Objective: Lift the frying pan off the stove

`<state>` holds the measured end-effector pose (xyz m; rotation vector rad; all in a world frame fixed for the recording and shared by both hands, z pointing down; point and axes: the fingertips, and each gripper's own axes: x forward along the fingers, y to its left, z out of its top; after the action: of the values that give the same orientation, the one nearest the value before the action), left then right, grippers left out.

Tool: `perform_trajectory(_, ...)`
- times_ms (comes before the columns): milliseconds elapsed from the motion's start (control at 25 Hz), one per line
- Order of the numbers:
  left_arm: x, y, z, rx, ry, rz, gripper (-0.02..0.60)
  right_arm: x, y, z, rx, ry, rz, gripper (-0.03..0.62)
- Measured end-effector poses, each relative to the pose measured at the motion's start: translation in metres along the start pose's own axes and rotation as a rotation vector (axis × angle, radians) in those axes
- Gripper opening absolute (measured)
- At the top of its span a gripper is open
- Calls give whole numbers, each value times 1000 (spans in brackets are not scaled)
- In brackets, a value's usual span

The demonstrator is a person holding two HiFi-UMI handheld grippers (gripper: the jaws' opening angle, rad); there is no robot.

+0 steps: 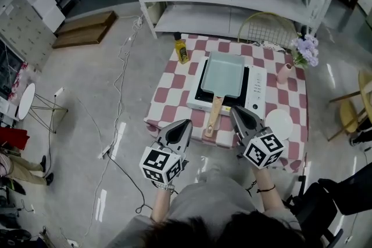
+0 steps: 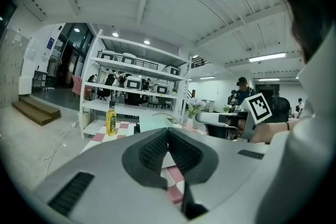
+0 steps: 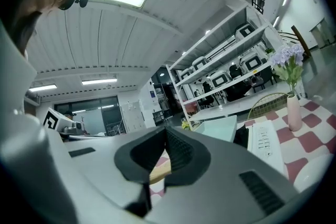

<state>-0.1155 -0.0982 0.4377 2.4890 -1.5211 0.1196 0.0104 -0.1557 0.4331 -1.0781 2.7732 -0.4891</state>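
The left claw (image 1: 186,123) is fully closed, its ribbed pads (image 2: 157,150) pressed together with nothing between them. It hangs over the near edge of the checked worktop (image 1: 172,92), just left of the pan's wooden handle (image 1: 214,115) and not touching it.

Further back on the left stands a bottle (image 1: 181,49) of yellow liquid, upright near the worktop's far corner. In the middle, the frying pan (image 1: 225,74) (a rectangular, pale teal one) sits flat on the dark top of the white stove (image 1: 256,91). Its inside looks empty, and its handle reaches toward the person.

The right claw (image 1: 233,109) is likewise fully closed and grips nothing. It sits just right of the handle, over the stove's near edge. In the right gripper view a piece of the wooden handle shows behind the closed pads (image 3: 176,150), beyond them rather than clamped.

At the right, a pink vase (image 1: 285,73) holds purple flowers (image 1: 306,49), and a white plate (image 1: 279,124) lies bare beside the stove's near corner.
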Motion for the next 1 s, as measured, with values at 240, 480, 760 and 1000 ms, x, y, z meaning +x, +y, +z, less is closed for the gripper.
perform_trajectory(240,24,7,4,-33,25,-11,26,18,-13,3,22,11,27,23)
perform_trajectory(480,38,6,-1,-58,47,-22,26,26,-18,-1,59,21,64,23)
perform_trajectory(760,47,12,-13,-157,96,-47,28,34,-21,-7,115,36,71,23)
perform_trajectory(1000,58,10,-23,-259,169,-163,28,39,-27,-22,149,102,9,23)
